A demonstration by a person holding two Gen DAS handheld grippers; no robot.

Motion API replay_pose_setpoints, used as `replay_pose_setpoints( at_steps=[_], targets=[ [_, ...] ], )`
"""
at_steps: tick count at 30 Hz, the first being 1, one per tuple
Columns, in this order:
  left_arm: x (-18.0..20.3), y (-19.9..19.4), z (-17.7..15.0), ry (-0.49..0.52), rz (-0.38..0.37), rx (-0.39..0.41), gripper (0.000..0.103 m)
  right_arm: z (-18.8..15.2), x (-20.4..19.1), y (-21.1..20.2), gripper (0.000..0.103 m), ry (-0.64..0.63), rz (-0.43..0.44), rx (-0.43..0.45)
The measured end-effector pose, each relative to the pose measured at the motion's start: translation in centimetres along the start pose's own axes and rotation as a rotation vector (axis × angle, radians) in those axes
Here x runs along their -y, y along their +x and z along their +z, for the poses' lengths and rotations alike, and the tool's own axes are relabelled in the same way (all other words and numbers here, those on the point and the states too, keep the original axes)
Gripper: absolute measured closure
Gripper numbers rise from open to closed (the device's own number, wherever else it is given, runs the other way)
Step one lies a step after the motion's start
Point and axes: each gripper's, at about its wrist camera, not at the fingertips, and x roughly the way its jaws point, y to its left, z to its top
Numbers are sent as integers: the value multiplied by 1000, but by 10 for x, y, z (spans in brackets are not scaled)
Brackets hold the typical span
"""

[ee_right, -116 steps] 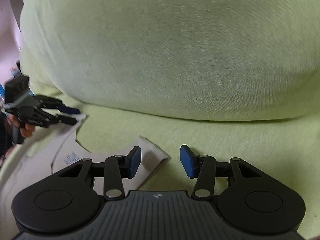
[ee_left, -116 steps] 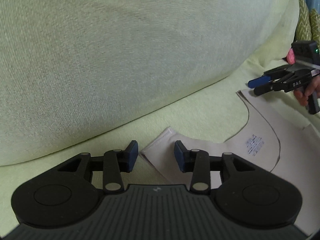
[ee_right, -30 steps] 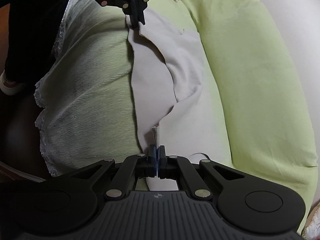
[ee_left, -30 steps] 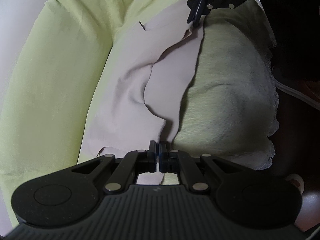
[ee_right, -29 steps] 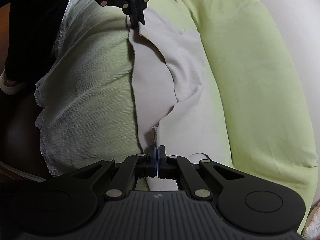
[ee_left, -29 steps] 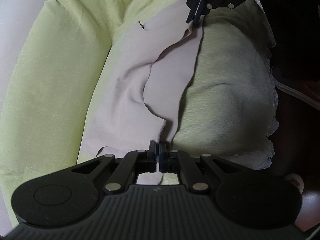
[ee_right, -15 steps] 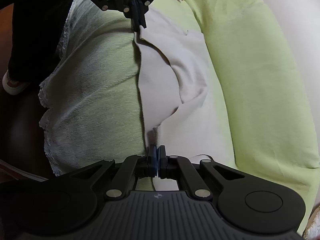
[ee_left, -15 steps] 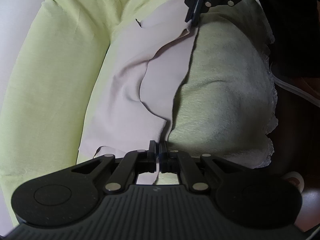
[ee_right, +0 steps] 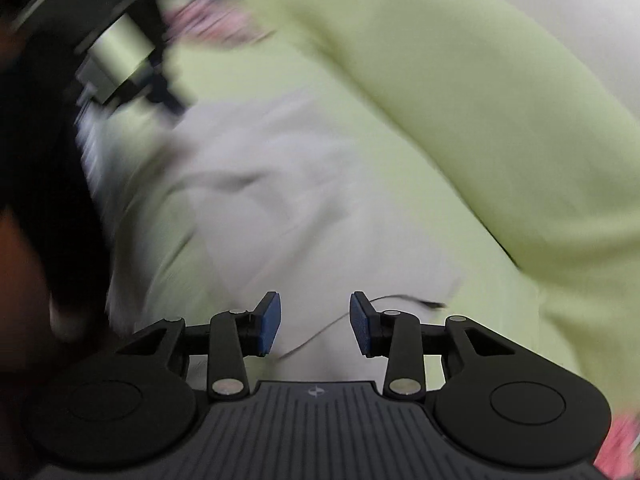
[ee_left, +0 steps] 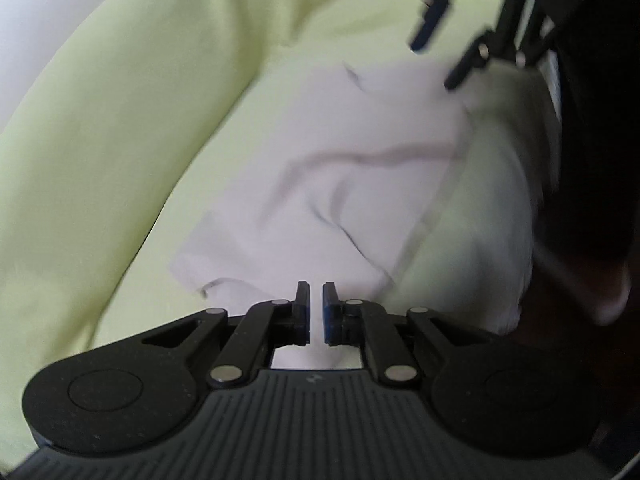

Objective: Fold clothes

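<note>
Release is the step in hand: both tongs are opening, the left tongs [ee_left: 315,312] parted by only a narrow gap and the right tongs [ee_right: 314,326] spread wider, nothing pinched between either pair. The pale garment [ee_left: 340,184] lies folded over on the green sofa seat [ee_left: 132,184], its doubled edge near the seat's front. A clean release probably means backing straight off so no pad drags the fold. Room is tight: the back cushion [ee_right: 460,80] bounds one side, and the seat's fringed front edge [ee_left: 516,216] the other.
</note>
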Motion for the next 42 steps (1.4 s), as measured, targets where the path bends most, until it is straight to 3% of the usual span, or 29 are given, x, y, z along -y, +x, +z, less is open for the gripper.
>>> replay_pose_setpoints(
  at_steps=[6, 8, 10, 11, 15, 18, 21, 24, 28, 32, 36, 42],
  targets=[
    [-28, 60, 45, -234, 20, 52, 89, 10, 90, 68, 81, 382, -79, 17],
    [-29, 87, 52, -296, 8, 31, 89, 7, 105, 95, 81, 462, -77, 24],
    [-28, 116, 51, -353, -12, -28, 89, -1, 110, 123, 81, 512, -65, -29],
    [-27, 128, 48, -380, -33, -66, 89, -6, 109, 134, 82, 529, -56, -65],
    [-43, 104, 36, -411, -71, 1, 89, -8, 103, 125, 79, 508, -75, -39],
    [-76, 75, 15, -443, -47, 58, 88, -4, 98, 106, 79, 502, -87, 19],
    [-113, 69, -17, -498, 33, 6, 88, 7, 90, 94, 79, 551, -31, 82],
    [-146, 84, -47, -596, 68, -62, 90, 28, 68, 94, 79, 541, 56, 134],
    [-178, 106, -66, -706, -46, -19, 93, 62, 35, 115, 79, 500, 130, 131],
    [-197, 124, -73, -725, -191, 56, 96, 78, 20, 131, 79, 493, 147, 81],
    [-203, 142, -74, -664, -209, 59, 96, 73, 18, 137, 79, 508, 147, 31],
    [-201, 156, -84, -574, -227, 132, 94, 61, 20, 135, 78, 518, 156, 25]
  ],
)
